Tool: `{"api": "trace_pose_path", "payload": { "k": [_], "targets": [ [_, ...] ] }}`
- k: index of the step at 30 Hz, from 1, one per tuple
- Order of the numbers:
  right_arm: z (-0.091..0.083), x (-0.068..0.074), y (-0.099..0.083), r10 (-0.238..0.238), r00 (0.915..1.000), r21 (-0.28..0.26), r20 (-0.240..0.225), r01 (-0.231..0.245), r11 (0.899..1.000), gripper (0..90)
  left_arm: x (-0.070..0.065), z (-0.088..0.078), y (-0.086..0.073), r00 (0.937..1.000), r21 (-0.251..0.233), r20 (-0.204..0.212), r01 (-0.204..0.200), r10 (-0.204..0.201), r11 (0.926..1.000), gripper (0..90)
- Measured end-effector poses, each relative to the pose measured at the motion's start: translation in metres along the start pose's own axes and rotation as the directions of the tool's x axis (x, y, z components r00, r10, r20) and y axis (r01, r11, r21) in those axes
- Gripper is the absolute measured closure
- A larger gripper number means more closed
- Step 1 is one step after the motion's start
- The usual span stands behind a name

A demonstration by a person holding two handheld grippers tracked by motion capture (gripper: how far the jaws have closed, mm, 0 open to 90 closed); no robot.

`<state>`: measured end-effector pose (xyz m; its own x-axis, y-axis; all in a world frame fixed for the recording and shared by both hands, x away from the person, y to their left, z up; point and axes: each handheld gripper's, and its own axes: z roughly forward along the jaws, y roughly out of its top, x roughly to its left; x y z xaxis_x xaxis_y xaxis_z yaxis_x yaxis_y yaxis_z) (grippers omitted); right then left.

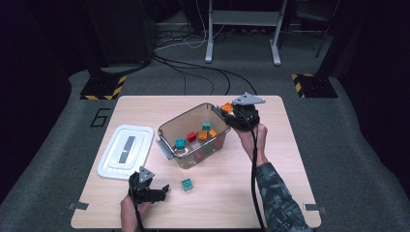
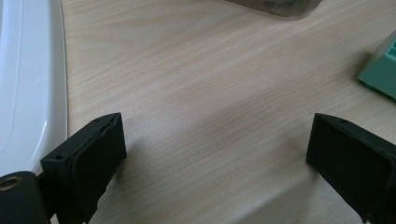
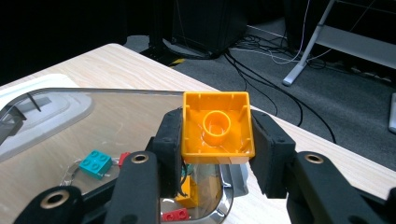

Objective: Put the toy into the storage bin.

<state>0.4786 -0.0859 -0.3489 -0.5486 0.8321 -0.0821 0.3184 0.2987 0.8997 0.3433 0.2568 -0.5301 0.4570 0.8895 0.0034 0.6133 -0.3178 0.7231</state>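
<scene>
Grey carpeted floor (image 1: 348, 159), dark unlit surroundings, black cables (image 1: 193, 67) trailing across the carpet, grey metal frame legs (image 1: 241, 29) at the back, yellow-black striped stand bases (image 1: 102, 89), pale wooden table (image 1: 270, 193)

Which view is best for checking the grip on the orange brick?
The right gripper view: the orange brick sits close up, hollow underside facing the camera, clamped between the right tool pads above the clear bin. The high view shows it as a small orange patch at the bin's far corner.

Green brick (image 2: 380, 70) was cut off by right picture edge; white lid (image 2: 28, 88) by left; bin's (image 3: 116, 100) deeper bricks were indistinct.
</scene>
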Motion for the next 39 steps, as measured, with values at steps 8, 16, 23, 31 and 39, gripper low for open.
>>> {"api": "trace_pose_path", "payload": {
  "k": [8, 16, 23, 31, 39],
  "targets": [
    [0.011, 0.0, 0.001, -0.002, 1.0, 0.01, -0.004, 0.002, 1.0, 58.3, 0.0, 0.0, 0.0, 1.0, 0.005, 0.002, -0.007, 0.007, 1.0, 4.3],
    [0.025, 0.003, 0.003, -0.011, 0.9997, 0.027, -0.021, 0.012, 1.0, 58.3, 0.0, 0.0, 0.0, 1.0, 0.002, -0.001, -0.003, 0.003, 1.0, 4.3],
    [0.038, 0.007, 0.0, -0.005, 0.9994, 0.057, -0.033, 0.007, 0.998, 56.2, 0.0, 0.0, 0.0, 1.0, 0.001, 0.0, -0.003, 0.003, 1.0, 4.3],
    [0.035, 0.01, -0.005, 0.012, 0.999, 0.114, -0.044, -0.007, 0.993, 15.4, 0.0, 0.0, 0.0, 1.0, 0.005, 0.003, -0.004, 0.004, 1.0, 4.4],
    [0.013, 0.017, -0.018, 0.029, 0.9958, 0.101, -0.086, -0.02, 0.995, 4.3, 0.0, 0.0, 0.0, 1.0, -0.004, 0.001, 0.003, -0.003, 1.0, 4.4]
  ]
}}
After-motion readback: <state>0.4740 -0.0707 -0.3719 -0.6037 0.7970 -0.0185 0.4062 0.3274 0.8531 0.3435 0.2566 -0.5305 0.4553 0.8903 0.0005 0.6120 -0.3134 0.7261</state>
